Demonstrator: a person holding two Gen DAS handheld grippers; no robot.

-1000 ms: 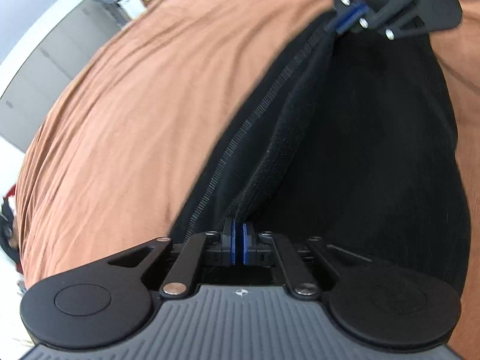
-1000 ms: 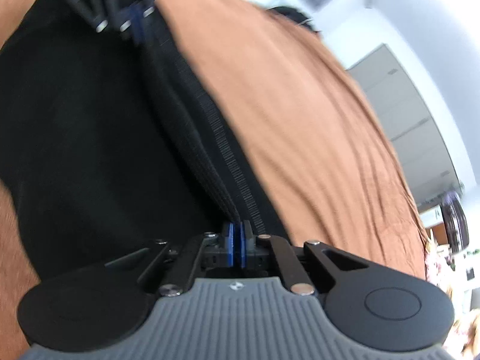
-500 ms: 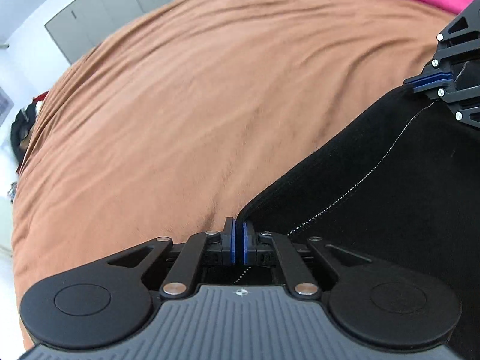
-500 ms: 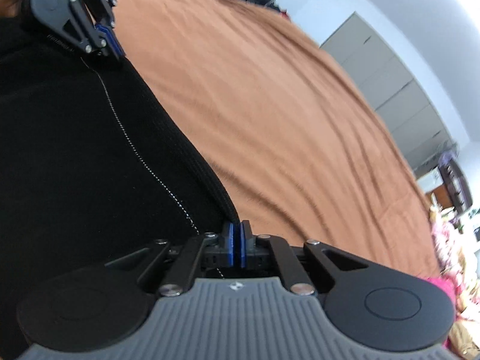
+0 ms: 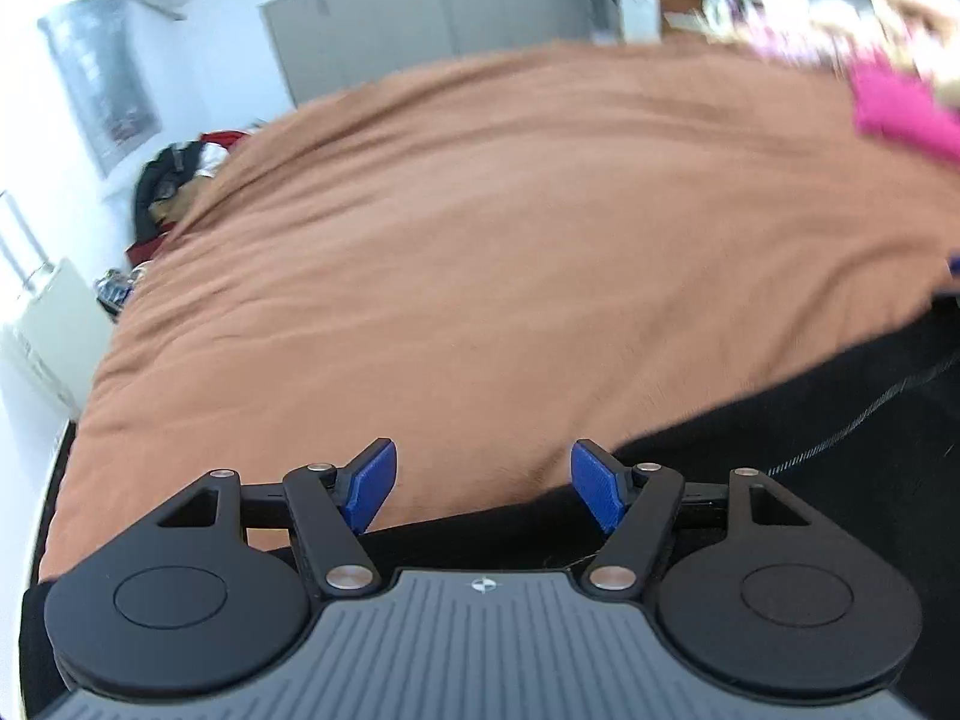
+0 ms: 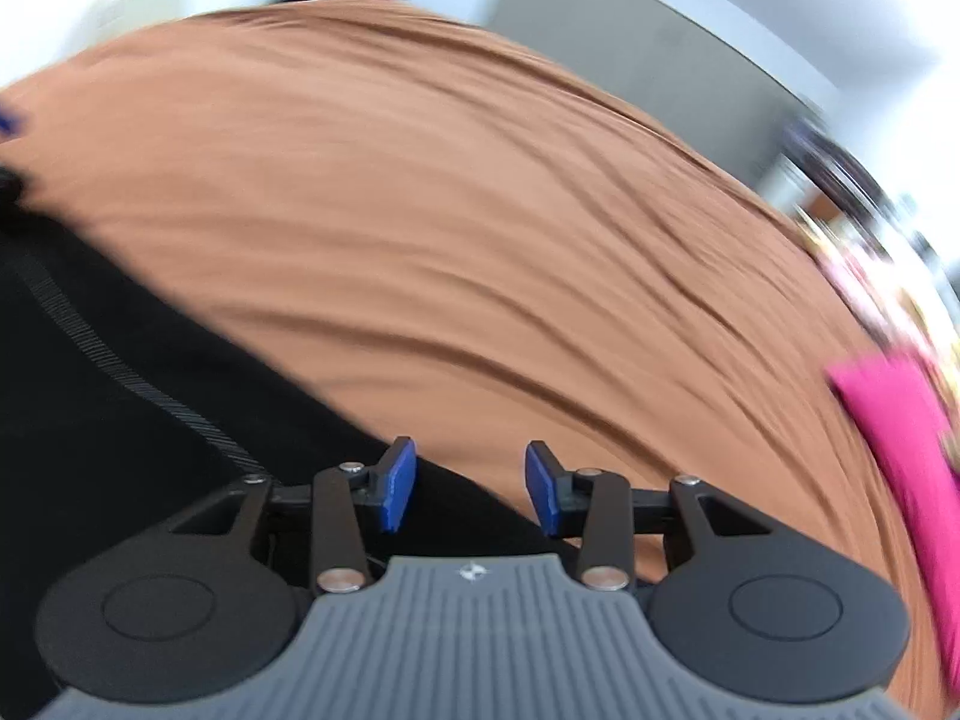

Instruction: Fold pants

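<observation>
On the brown-covered bed (image 5: 510, 228) you have no box, basket or bin to speak of; the only things lying on it are the black pants (image 5: 840, 438) and a pink cloth (image 5: 900, 108) at its far right edge. Grey cabinet doors (image 5: 390, 18) stand against the white wall behind the bed, and dark bags (image 5: 174, 180) sit heaped at its far left corner. Both views are blurred, so smaller items along the back wall cannot be made out.

Your left tongs (image 5: 483, 492) are spread wide with nothing between the 2 blue pads (image 5: 372, 483). The pants lie flat on the cover just below and to the right of them, their edge running under the right pad.

Your right tongs (image 6: 471, 492) are likewise parted and hold nothing. From that wrist the pants (image 6: 120, 420) fill the lower left, their stitched seam (image 6: 120, 372) running up and away, and the hem passes beneath the left pad (image 6: 396, 492) while the right pad sits over bare brown cover (image 6: 480, 210)
</observation>
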